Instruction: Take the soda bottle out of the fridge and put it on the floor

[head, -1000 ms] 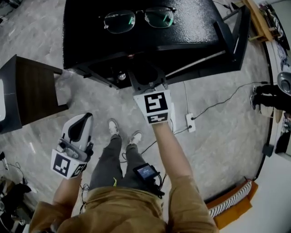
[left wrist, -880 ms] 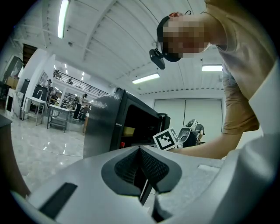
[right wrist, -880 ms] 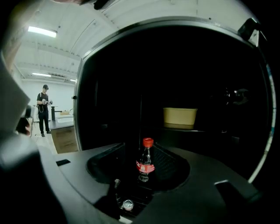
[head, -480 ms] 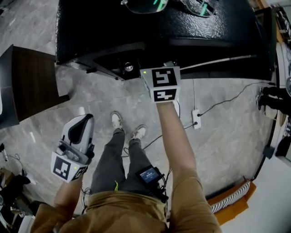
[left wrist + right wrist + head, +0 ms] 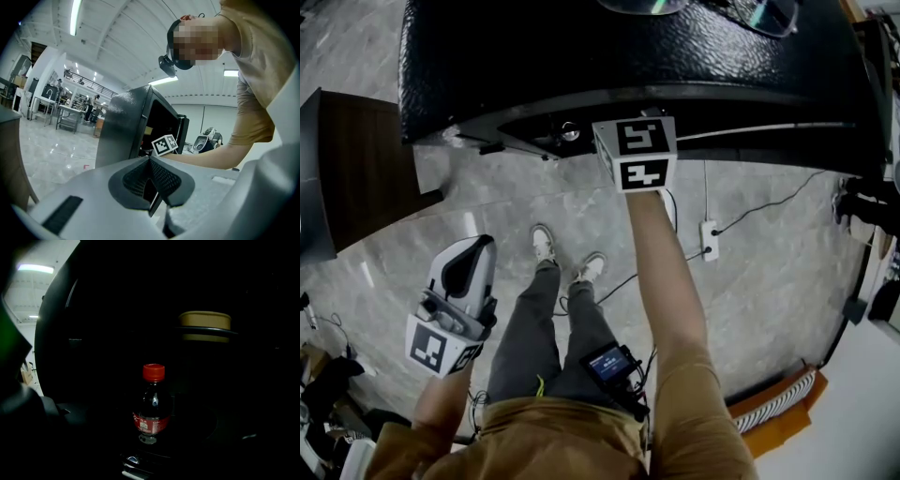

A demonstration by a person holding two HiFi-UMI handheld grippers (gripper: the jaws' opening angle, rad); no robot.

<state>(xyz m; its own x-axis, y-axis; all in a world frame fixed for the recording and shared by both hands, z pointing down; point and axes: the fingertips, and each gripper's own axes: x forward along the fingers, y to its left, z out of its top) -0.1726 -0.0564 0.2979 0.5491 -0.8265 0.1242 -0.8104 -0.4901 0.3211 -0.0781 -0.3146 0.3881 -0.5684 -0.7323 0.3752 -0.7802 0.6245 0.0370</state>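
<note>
The soda bottle (image 5: 152, 404), dark with a red cap and red label, stands upright inside the dark fridge, straight ahead in the right gripper view. It is apart from the gripper. My right gripper reaches into the black fridge (image 5: 628, 56); only its marker cube (image 5: 638, 153) shows in the head view, and its jaws are hidden under the fridge top. Those jaws have just been opening, and nothing shows between them. My left gripper (image 5: 472, 246) hangs over the floor at the left, shut and empty, its pads (image 5: 161, 176) meeting.
A tan round container (image 5: 205, 325) sits on a shelf above and right of the bottle. Glasses (image 5: 712, 7) lie on the fridge top. A dark brown cabinet (image 5: 356, 169) stands at the left. A power strip (image 5: 708, 241) with cables and the person's feet (image 5: 567, 258) are on the floor.
The right gripper has pushed further into the fridge, its jaws passing out of sight under the top. The fridge top fills more of the head view. The left gripper has hardly shifted.
</note>
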